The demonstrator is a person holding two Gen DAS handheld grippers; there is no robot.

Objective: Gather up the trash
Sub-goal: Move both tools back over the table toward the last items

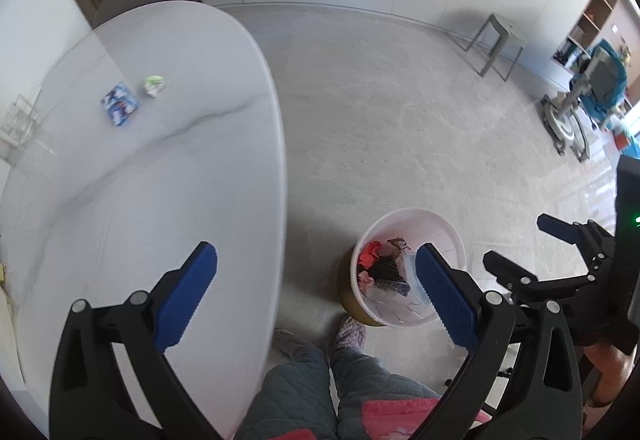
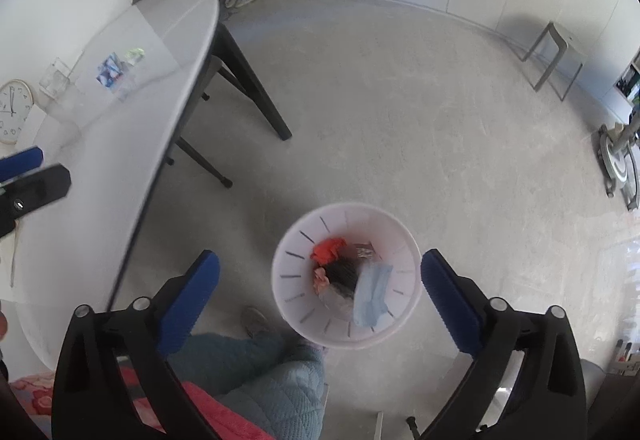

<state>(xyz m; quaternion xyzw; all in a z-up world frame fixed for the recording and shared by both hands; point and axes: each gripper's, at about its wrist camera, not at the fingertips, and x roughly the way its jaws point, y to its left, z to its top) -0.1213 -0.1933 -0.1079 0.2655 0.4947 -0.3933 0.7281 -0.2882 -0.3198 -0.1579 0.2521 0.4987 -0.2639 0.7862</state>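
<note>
At the far left, the oval white marble-look table (image 1: 168,167) carries the trash not yet collected: a small blue-and-white printed wrapper (image 1: 119,103) lying flat and, just beside it to the right, a crumpled white-and-green scrap (image 1: 155,84). In the right wrist view a round clock with a pale wooden rim (image 2: 12,111) sits at the table's far left edge.

The left gripper (image 1: 316,296) hangs above the table's edge and the floor, its blue ribbed fingers (image 1: 188,296) spread wide with nothing between them.

Right of the table, on the light grey stone floor (image 1: 400,119), stands the round white plastic waste bin (image 2: 288,280). Inside it lie a red crumpled piece (image 2: 329,248), dark scraps, and a pale blue face mask (image 2: 372,294) against the right inner wall. The person's quilted grey-blue trouser legs (image 2: 264,372) show just below the bin.

The right gripper (image 2: 320,302) is poised directly over the bin, fingers (image 2: 450,304) likewise wide apart and holding nothing.

Farther right, a grey metal stool (image 2: 556,53) stands near the white cabinets.
</note>
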